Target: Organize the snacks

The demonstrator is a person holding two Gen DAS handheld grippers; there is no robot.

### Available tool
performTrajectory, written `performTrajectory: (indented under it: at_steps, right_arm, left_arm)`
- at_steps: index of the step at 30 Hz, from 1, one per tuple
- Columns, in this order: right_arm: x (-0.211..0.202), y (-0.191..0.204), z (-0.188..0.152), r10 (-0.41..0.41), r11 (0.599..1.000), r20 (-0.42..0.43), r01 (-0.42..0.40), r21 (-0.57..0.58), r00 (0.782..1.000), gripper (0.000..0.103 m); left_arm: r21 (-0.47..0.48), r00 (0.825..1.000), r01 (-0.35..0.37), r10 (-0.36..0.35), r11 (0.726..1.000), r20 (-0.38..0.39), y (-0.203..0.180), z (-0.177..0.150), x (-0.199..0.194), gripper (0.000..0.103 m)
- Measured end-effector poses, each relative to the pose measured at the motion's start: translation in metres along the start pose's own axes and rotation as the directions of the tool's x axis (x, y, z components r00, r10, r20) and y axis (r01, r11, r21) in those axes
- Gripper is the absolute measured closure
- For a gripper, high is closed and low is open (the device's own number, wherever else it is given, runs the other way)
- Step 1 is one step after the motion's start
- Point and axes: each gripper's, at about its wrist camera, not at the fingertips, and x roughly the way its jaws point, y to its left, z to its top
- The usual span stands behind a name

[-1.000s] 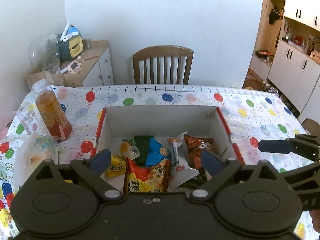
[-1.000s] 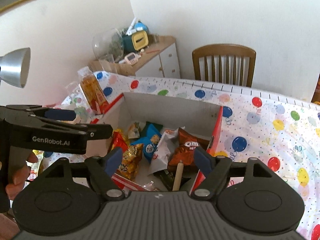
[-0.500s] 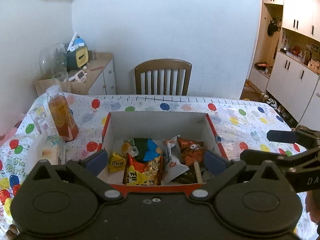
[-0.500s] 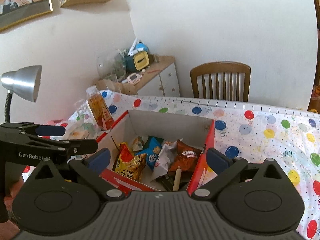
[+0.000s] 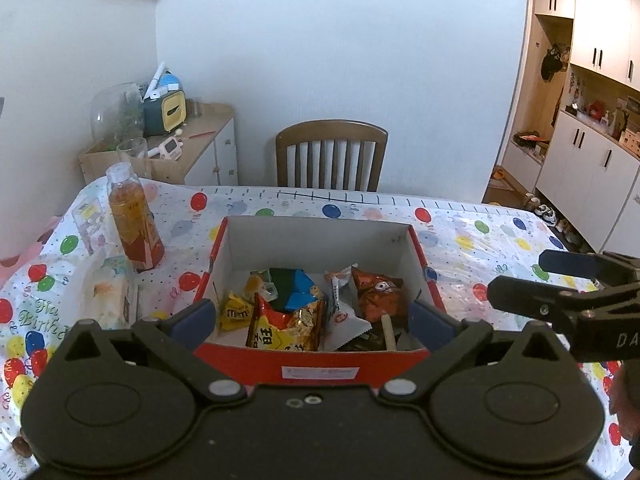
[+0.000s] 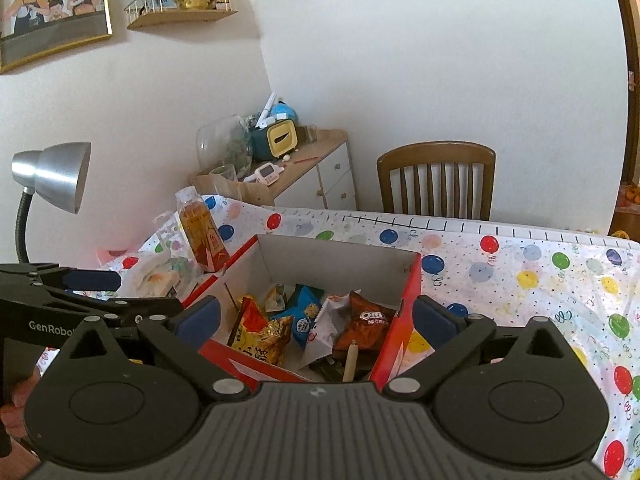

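Hovering both grippers empty above the snack box

Your left gripper (image 5: 310, 316) and right gripper (image 6: 316, 314) hang spread wide, holding nothing, over the red box (image 5: 316, 362) where the snacks (image 5: 292, 312) sit. Reaching in, a finger may snag the box wall and drag it. One box, roughly seven packets, one bottle (image 5: 134, 220).
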Motion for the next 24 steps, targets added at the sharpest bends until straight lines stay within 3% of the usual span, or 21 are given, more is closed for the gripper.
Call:
performTrajectory:
  at_steps: [15, 24]
  right_arm:
    - [-0.0045, -0.0020, -0.0029, 0.012, 1.000, 0.002, -0.012, 0.018, 1.000, 0.000]
    - [-0.0078, -0.0005, -0.0003, -0.039, 0.999, 0.017, 0.039, 0.014, 0.999, 0.000]
  left_arm:
    - [0.001, 1.000, 0.008, -0.008, 1.000, 0.003, -0.0031, 0.0004, -0.0044, 0.000]
    - [-0.001, 1.000, 0.020, -0.020, 1.000, 0.018, -0.0049, 0.0023, -0.0091, 0.000]
